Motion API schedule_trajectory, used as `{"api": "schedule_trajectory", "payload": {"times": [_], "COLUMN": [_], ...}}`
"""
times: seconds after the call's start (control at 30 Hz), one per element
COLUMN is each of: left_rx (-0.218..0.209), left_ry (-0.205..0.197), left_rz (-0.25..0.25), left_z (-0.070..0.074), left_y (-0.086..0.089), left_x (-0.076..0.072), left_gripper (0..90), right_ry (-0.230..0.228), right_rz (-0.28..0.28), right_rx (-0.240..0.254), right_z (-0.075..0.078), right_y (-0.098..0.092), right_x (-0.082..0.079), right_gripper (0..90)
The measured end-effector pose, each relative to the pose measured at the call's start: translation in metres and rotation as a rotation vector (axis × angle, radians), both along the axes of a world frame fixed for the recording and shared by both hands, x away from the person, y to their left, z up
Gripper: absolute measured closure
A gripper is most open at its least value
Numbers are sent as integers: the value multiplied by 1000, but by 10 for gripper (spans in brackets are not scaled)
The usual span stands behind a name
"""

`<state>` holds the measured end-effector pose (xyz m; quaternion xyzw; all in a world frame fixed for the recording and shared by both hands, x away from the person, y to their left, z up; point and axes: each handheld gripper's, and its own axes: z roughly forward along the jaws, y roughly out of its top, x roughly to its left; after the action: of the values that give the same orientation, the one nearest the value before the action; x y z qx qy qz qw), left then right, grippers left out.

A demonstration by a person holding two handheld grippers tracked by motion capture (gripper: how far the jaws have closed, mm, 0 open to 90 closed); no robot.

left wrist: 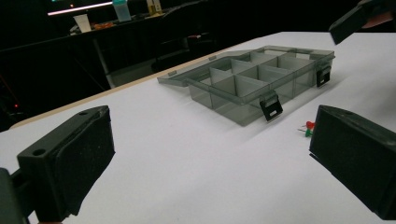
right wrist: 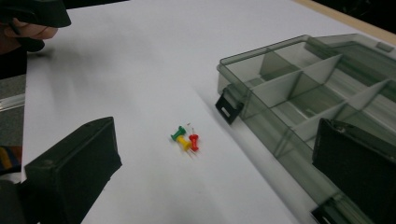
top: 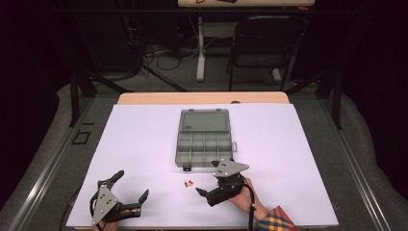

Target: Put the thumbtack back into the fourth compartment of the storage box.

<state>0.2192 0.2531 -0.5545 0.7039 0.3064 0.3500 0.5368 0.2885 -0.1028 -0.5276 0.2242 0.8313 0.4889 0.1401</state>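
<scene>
Right hand-held gripper (top: 208,188) sits wide open and empty at lower centre of the high view, so I'd drop straight over the pushpins (right wrist: 186,138) (just below the open organizer box (top: 204,139) on the counter (top: 144,144)) and pinch just one by its head.

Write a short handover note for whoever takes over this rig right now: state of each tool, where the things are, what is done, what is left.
Left tool: open, holding nothing, at the near left of the table.
Right tool: open, holding nothing, just beside the push pins.
Push pins: green, yellow and red, lying together on the table in front of the organizer box.
Organizer box: lid open, compartments look empty.
Done: box opened.
Left, probably: pick up the pins and put them into the compartments.
</scene>
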Motion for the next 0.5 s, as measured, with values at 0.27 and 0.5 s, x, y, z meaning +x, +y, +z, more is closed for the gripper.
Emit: {"api": "schedule_trajectory", "payload": {"times": [0.27,0.5], "left_rx": [-2,-1], "left_ry": [0,-2], "left_rz": [-3,-6], "left_z": [0,1], "left_y": [-1,0], "left_x": [0,-1], "left_gripper": [0,0], "right_ry": [21,73], "right_rz": [11,-6], "right_rx": [-24,-69], "right_z": [-3,-10], "right_y": [24,36], "right_x": [6,17], "right_gripper": [19,340]}}
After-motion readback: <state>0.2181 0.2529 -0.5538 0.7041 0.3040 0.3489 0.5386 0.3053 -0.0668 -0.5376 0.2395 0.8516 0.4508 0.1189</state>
